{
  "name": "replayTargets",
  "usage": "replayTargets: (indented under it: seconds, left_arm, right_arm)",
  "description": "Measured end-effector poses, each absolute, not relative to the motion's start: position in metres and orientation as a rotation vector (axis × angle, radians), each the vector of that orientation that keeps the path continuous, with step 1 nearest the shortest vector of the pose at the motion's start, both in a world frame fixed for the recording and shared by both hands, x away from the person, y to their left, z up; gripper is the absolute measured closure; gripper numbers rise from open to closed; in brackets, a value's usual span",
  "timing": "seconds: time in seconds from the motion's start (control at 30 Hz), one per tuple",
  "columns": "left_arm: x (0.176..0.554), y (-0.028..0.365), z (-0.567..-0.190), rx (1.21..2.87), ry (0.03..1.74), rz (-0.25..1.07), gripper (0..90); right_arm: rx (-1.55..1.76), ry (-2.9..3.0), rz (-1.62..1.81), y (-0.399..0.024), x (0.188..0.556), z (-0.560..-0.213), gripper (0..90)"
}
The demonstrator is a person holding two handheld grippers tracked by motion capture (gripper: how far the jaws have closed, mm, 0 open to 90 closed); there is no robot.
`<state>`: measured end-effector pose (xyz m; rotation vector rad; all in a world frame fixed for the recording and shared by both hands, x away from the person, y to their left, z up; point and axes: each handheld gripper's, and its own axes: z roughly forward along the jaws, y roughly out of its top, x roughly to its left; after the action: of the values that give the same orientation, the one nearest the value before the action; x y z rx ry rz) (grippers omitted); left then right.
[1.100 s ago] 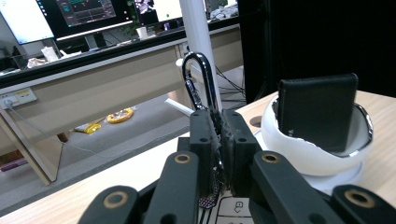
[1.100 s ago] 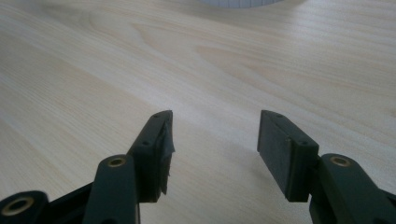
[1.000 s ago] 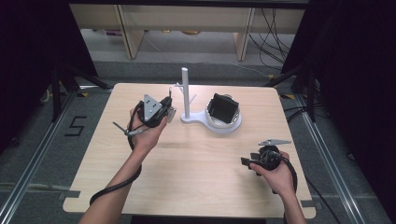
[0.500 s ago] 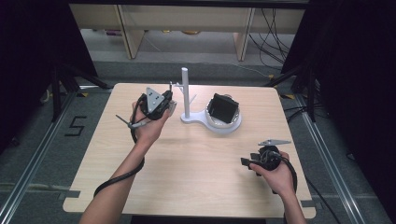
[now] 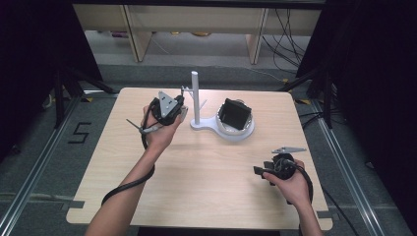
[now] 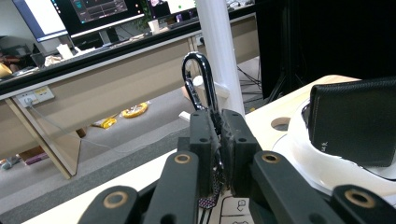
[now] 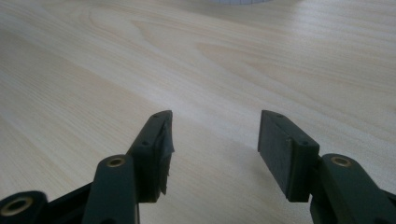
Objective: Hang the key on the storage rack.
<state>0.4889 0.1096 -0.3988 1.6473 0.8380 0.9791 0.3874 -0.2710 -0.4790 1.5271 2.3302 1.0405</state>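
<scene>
The left gripper (image 6: 215,135) is clamped on a black carabiner (image 6: 198,81), which rises above its jaws just before the white post (image 6: 219,46); beyond to its right a black wallet (image 6: 357,123) leans in the white dish (image 6: 308,154), any lettering too small to read. The right gripper (image 7: 215,151) stands apart over bare table (image 7: 116,56).

The white stand (image 5: 216,125) sits on the table (image 5: 196,177) toward its far edge, its post (image 5: 195,96) rising at the left end; the wallet (image 5: 235,113) rests in the dish at the stand's right end; the left gripper (image 5: 167,109) is just left of the post, the carabiner (image 6: 200,79) held in front of the post; the right gripper (image 5: 275,169) lies well apart, low over the table's near right corner.
</scene>
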Motion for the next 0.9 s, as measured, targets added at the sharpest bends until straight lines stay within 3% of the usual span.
replayTargets:
  seconds: [0.9]
  left_arm:
    - [0.498, 0.098, -0.406, 1.712, 0.833, 0.994, 83.2]
  right_arm:
    - [1.521, 2.355, 1.117, -0.272, 0.389, -0.482, 46.0]
